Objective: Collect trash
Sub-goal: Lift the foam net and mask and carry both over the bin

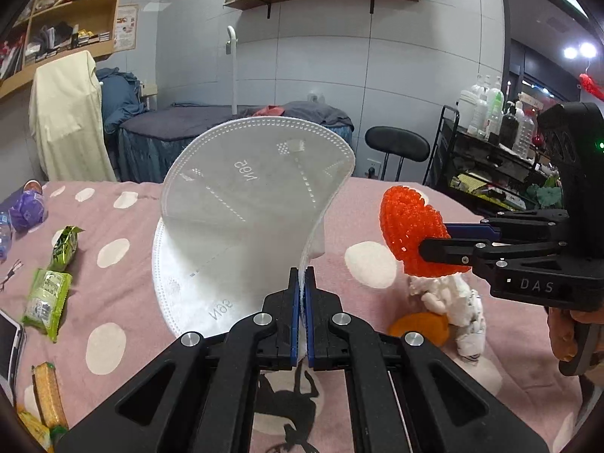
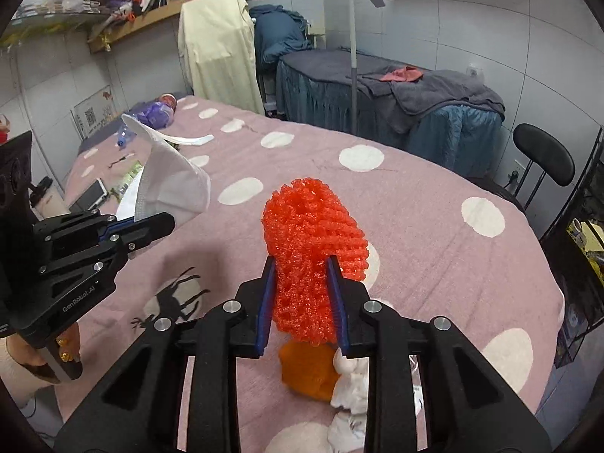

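Observation:
My left gripper [image 1: 302, 275] is shut on the edge of a white N95 face mask [image 1: 249, 204] and holds it up above the pink dotted bedspread [image 1: 113, 294]. The mask also shows in the right wrist view [image 2: 170, 177], left of centre. My right gripper [image 2: 302, 275] is shut on a red foam fruit net [image 2: 309, 241], held above the bed; it shows in the left wrist view [image 1: 411, 234] at the right. Below the net lie an orange peel [image 2: 307, 370] and crumpled white tissue [image 2: 351, 396].
Green snack wrappers [image 1: 47, 298], a biscuit pack [image 1: 47, 396], a purple bag [image 1: 26, 207] and a plastic bottle [image 1: 3, 234] lie on the bed's left side. A tablet-like device [image 2: 90, 194] lies near them. A black chair [image 2: 543, 158] and a rack of bottles [image 1: 490, 139] stand beyond the bed.

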Tool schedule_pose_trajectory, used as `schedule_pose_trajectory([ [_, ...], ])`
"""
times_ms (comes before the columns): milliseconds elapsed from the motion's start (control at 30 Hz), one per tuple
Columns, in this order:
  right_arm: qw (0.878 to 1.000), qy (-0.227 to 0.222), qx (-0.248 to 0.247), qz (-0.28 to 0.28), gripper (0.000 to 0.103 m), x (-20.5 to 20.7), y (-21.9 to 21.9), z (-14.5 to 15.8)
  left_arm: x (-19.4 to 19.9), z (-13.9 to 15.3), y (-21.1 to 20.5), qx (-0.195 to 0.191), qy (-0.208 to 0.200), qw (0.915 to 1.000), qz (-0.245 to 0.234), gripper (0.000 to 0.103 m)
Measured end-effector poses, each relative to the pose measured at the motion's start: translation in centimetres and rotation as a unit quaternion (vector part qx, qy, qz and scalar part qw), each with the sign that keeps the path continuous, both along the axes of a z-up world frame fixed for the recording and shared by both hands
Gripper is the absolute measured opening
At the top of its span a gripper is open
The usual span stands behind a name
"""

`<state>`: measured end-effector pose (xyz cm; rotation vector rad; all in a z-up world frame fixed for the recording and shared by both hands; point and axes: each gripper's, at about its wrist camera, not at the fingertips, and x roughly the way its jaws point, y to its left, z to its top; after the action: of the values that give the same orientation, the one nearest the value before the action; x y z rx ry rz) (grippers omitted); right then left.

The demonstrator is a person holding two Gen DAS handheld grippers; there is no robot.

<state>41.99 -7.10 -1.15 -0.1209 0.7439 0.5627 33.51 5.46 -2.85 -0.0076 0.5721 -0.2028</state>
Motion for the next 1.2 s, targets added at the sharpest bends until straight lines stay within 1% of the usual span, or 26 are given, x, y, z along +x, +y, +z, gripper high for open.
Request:
schedule_pose_trajectory([
  [133,1.0,-0.019,0.016,-0.005,0.027,-4.4,-1.7,1.4,-3.2,1.7,-1.0,-0.014,-0.022,0.9996,-0.01,0.003],
  [267,0.999,-0.036,0.028,-0.007,0.027,-9.1,-3.4,2.1,-6.4,2.6,-2.7,-0.01,-0.043,0.9988,-0.02,0.003],
  [333,0.998,-0.045,0.03,-0.013,0.027,-11.3,-4.3,2.4,-8.0,3.0,-3.5,-0.02,-0.047,0.9983,-0.029,0.003],
  [467,0.998,-0.05,0.039,-0.03,0.027,-14.9,-6.4,2.5,-10.5,3.0,-5.1,-0.024,-0.052,0.9976,-0.039,0.003],
  [567,0.996,-0.063,0.038,-0.048,0.027,-17.6,-7.9,2.5,-12.0,2.9,-6.2,-0.038,-0.048,0.9968,-0.051,0.003],
  [733,0.993,-0.069,0.049,-0.086,0.027,-21.4,-11.1,1.9,-14.0,2.7,-8.5,-0.058,-0.046,0.9947,-0.071,0.003],
  [833,0.99,-0.064,0.058,-0.114,0.027,-23.3,-13.3,1.2,-14.9,2.5,-9.6,-0.073,-0.043,0.9926,-0.087,0.003],
  [933,0.986,-0.056,0.067,-0.143,0.027,-24.7,-15.3,0.3,-15.5,2.4,-11.2,-0.074,-0.043,0.9911,-0.102,0.003],
  [1200,0.972,-0.032,0.065,-0.221,0.027,-27.7,-20.7,-2.5,-16.5,1.9,-15.2,-0.078,-0.034,0.9847,-0.152,0.003],
])
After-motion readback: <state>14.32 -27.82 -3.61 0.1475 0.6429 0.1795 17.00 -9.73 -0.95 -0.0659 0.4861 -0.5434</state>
